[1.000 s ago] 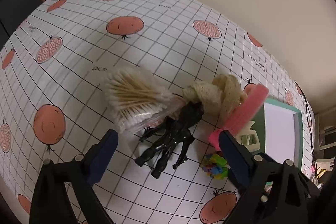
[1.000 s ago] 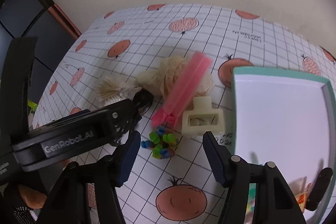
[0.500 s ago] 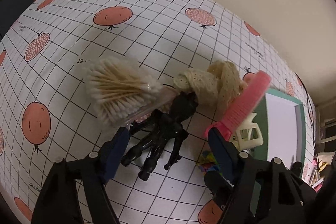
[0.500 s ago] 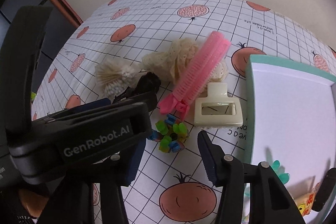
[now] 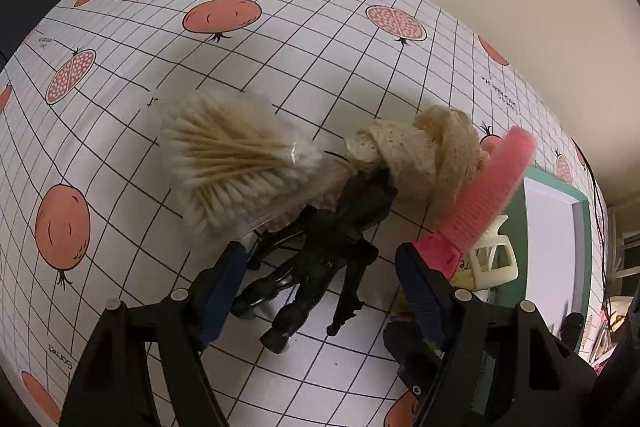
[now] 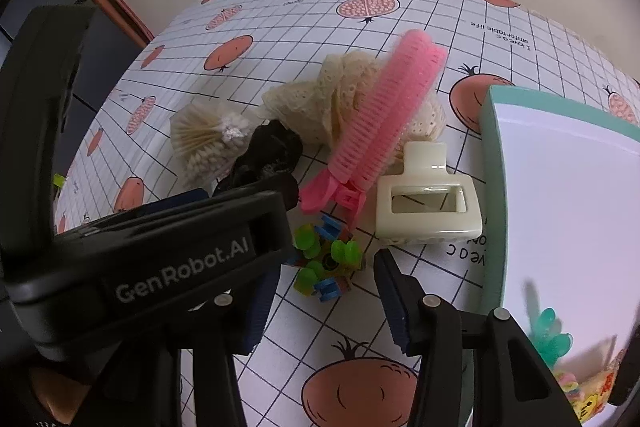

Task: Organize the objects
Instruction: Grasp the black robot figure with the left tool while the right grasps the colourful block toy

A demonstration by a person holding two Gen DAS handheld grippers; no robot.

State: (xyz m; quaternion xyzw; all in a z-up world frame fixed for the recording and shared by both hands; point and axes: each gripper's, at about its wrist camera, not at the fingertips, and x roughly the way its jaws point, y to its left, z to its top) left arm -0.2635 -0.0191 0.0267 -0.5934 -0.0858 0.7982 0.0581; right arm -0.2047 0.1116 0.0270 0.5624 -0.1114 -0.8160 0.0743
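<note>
Closer now, left tongs (image 5: 320,279) straddle black figure (image 5: 320,247) on pomegranate-print tablecloth (image 5: 280,39).

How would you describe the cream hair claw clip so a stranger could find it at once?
Start at the teal-rimmed tray on the right. Just left of its edge, on the grid cloth, lies the cream claw clip. Unlike the pink comb clip beside it, it is glossy, boxy, with a rectangular window.

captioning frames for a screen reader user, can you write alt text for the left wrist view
The open left tool straddles a black claw hair clip on a pomegranate-print tablecloth. Around the clip lie a bag of cotton swabs, a cream lace scrunchie, a pink hair roller clip and a cream claw clip.
</note>
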